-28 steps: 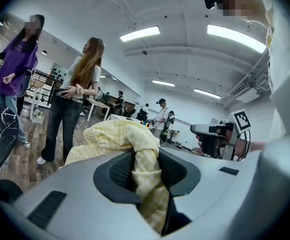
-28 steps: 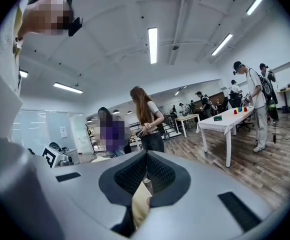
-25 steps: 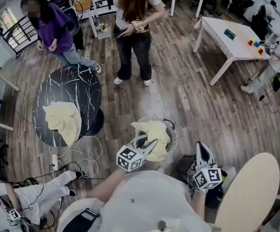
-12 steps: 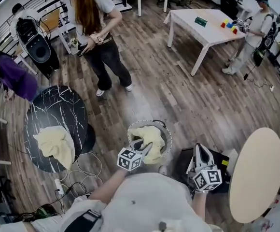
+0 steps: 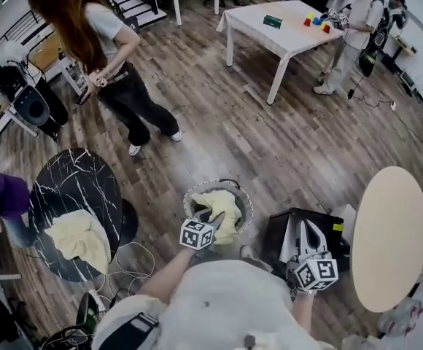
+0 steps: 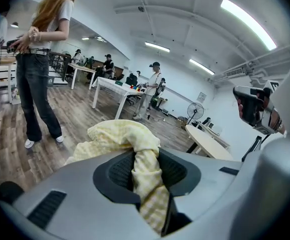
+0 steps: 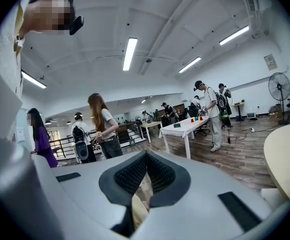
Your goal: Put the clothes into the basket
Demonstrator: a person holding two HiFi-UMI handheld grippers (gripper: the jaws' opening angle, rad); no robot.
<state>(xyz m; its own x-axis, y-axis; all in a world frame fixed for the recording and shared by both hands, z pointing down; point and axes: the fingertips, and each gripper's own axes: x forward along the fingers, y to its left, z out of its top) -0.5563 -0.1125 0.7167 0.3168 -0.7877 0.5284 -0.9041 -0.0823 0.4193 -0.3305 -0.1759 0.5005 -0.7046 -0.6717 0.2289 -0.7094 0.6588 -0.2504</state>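
Wood-plank floor, open office, people standing well beyond both grippers. Near me, the left gripper (image 5: pixel 212 220) tips down at the basket (image 5: pixel 188 198), which sits on the floor directly under and ahead of its tips. Its jaws are clamped on a twisted fold of yellow cloth (image 5: pixel 222 204). The left gripper view shows that fold pinched between the pads, with the rest bunched just past the tips. From the head view, the bulk of the cloth lies inside the basket and fills much of it. Off to that gripper's right, the right gripper (image 5: pixel 306 228) hangs over a black case (image 5: pixel 281 233) on the floor. Its jaws are closed tip to tip, with nothing between them. Well to the left of the left gripper, a second cloth (image 5: pixel 79 233), also yellow, lies on a black marbled table (image 5: pixel 80 184), draped toward the near edge. Just right of the right gripper is a pale round tabletop (image 5: pixel 390 235).
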